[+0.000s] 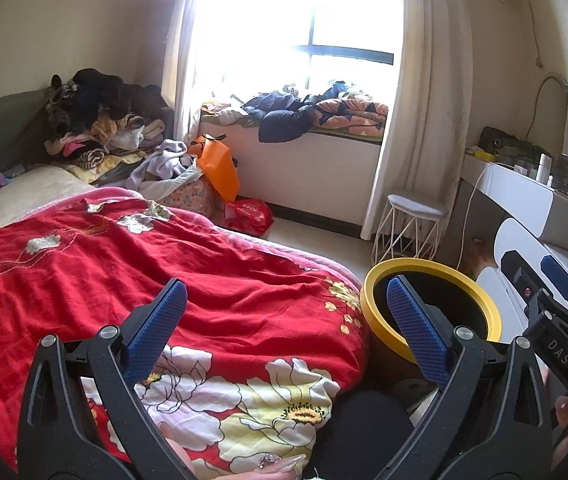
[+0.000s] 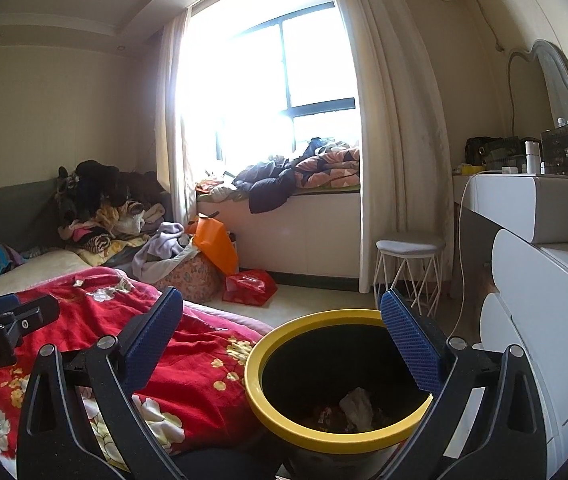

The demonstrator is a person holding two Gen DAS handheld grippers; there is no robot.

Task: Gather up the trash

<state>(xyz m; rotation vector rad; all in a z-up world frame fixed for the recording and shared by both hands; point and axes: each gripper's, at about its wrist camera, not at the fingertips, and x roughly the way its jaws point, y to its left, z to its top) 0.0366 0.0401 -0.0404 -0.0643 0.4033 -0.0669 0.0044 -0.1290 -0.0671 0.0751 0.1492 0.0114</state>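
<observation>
Hovering released and empty, the right gripper [image 2: 281, 344] has the yellow-rimmed bin [image 2: 255, 396] directly ahead; the left gripper [image 1: 284, 320], also spread, should seek scraps on the red quilt [image 1: 103, 272] ahead

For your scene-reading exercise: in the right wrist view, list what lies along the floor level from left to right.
Red floral quilt → orange paper bag → red plastic bag → yellow-rimmed black bin → white wire-legged stool → white rounded dresser.
</observation>
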